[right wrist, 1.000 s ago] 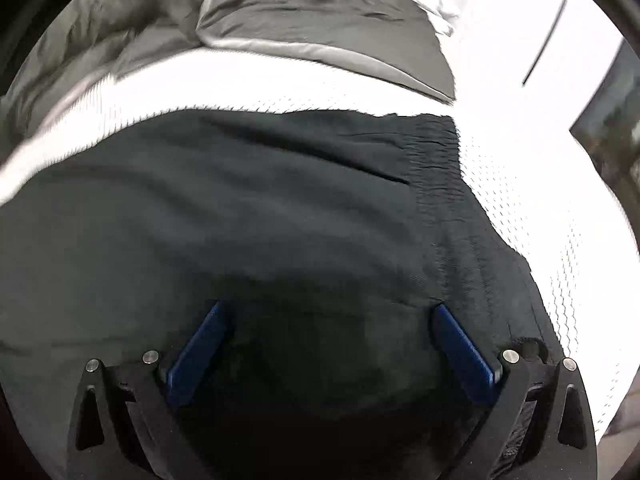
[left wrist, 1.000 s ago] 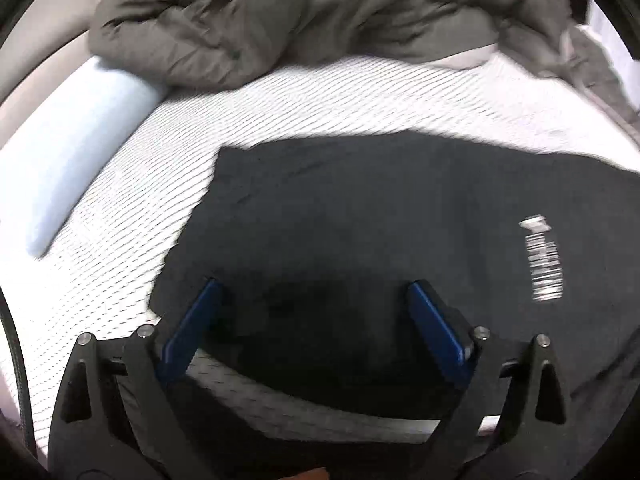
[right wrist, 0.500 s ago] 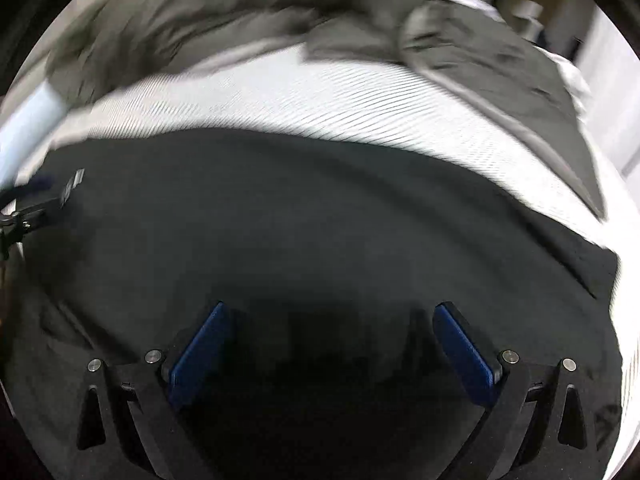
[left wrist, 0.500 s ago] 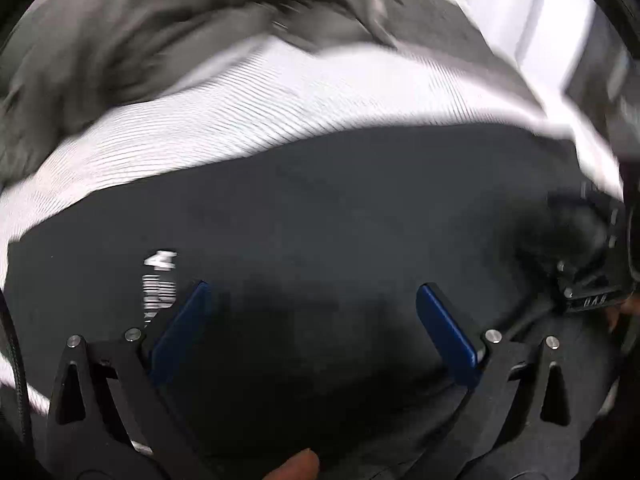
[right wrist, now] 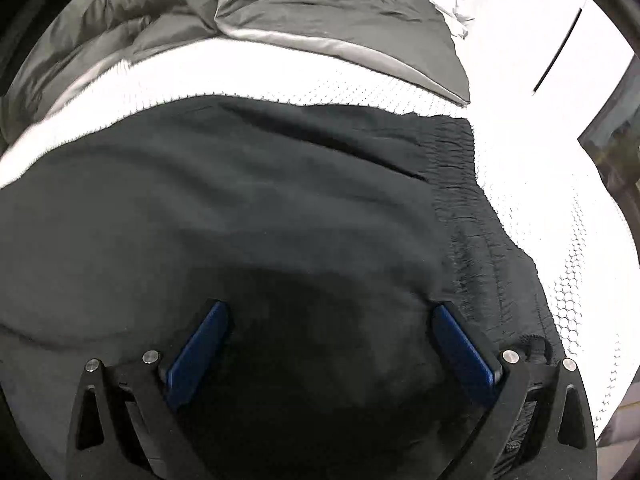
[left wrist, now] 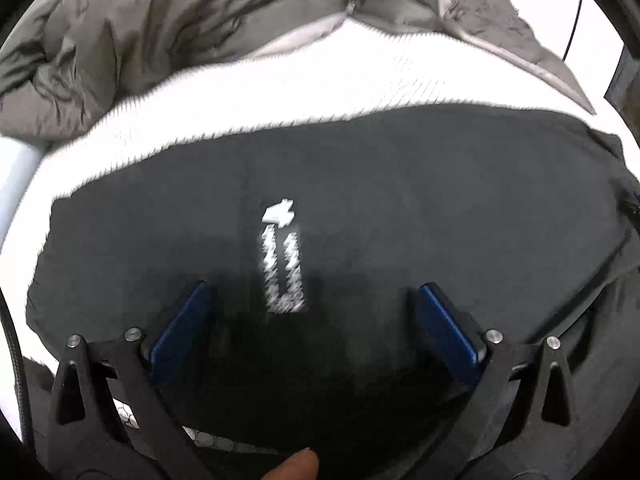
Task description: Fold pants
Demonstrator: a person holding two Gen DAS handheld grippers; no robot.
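Both tools, left (left wrist: 310, 308) and right (right wrist: 330, 326), gape wide over black pants (right wrist: 240, 208); grey duvet (right wrist: 328, 12) crowds behind.

Blown-out whites, motion blur, dark fisheye corners

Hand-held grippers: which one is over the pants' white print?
The left hand-held gripper; the white print lies between its open fingers. The right is near the waistband.

A white honeycomb-patterned mattress cover (right wrist: 568, 256) spreads over the bed. A rumpled grey duvet (left wrist: 168, 36) is bunched along its far side, with what may be a pale blue pillow (left wrist: 16, 168) at the left edge.
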